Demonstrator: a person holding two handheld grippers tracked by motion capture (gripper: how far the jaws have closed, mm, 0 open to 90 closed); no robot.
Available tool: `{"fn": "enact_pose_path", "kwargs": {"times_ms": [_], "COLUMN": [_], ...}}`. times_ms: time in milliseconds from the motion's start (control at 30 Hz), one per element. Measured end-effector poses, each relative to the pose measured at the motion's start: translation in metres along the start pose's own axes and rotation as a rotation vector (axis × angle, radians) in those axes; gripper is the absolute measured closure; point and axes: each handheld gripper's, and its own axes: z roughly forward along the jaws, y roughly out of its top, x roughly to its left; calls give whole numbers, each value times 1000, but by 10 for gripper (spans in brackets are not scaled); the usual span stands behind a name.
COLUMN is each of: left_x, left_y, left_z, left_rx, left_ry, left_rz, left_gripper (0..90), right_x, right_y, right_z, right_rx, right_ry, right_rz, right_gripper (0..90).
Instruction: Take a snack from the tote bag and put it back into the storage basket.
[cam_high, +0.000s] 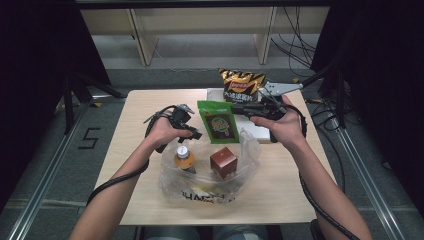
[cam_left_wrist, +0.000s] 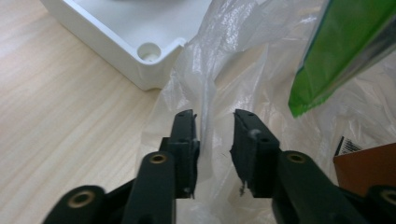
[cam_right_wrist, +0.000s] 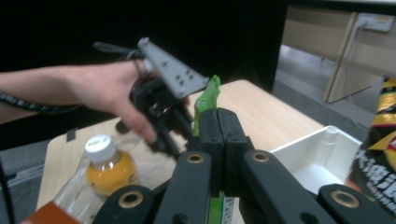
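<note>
At the centre of the high view a clear, crinkled plastic bag (cam_high: 207, 187) lies open on the pale wooden table (cam_high: 135, 130); inside it, at its left, stands a small bottle of orange drink with a white cap (cam_high: 184, 159), and to its right a reddish-brown cardboard box (cam_high: 223, 162). The left gripper (cam_high: 192, 133) sits at the bag's upper left rim, just above the bottle; in the left gripper view its two black jaws stand apart with a fold of the bag's film (cam_left_wrist: 205, 93) rising between them, lying against the left-hand pad and clear of the other, so the grip is let go. Right of that, in the middle of the high view, a flat green snack pouch with a round picture on its front (cam_high: 218, 121) hangs over the bag's mouth, its upper right corner clamped in the right gripper (cam_high: 239, 108); the right gripper view shows those jaws pressed tight together with the green edge (cam_right_wrist: 206, 99) sticking up beside them. Behind the pouch, toward the upper right, a white plastic tray (cam_high: 256, 132) is largely covered by the pouch and the right hand (cam_high: 281, 124), so its contents cannot be made out. A black-and-gold crisp packet (cam_high: 241, 84) stands at the tray's far edge, its lower part hidden. The print along the bag's bottom is too blurred to read.
</note>
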Motion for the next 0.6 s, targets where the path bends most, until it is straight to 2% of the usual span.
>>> {"fn": "enact_pose_path", "kwargs": {"times_ms": [33,67,100,133,167,200,267,600], "left_x": [0,2,0,1,2,1,1,2], "left_y": [0,1,0,0,0,0,-2,-9], "left_z": [-2,-4,-3,-7,-9,-10,-15,-45], "left_rx": [14,29,-7,3,-10,-33,-62,-129], "left_ry": [22,28,30,45,54,62,75,126], "left_rz": [5,26,-12,-4,-19,-41,-56,-72], "left_gripper": [570,501,453,411,383,374,345,307], "right_x": [0,-3,-2,-4,-6,-7,-9,-17], "right_y": [2,3,4,5,5,6,6,6], "right_z": [-1,-1,-3,-3,-4,-5,-6,-12], "right_rx": [-6,-20,-16,-18,-30,-23,-15,-22], "right_ry": [-1,-9,-15,-22,-29,-39,-52,-96], "right_rz": [10,-4,18,13,13,16,45,75], "right_gripper": [900,900,900,900,900,900,900,900]}}
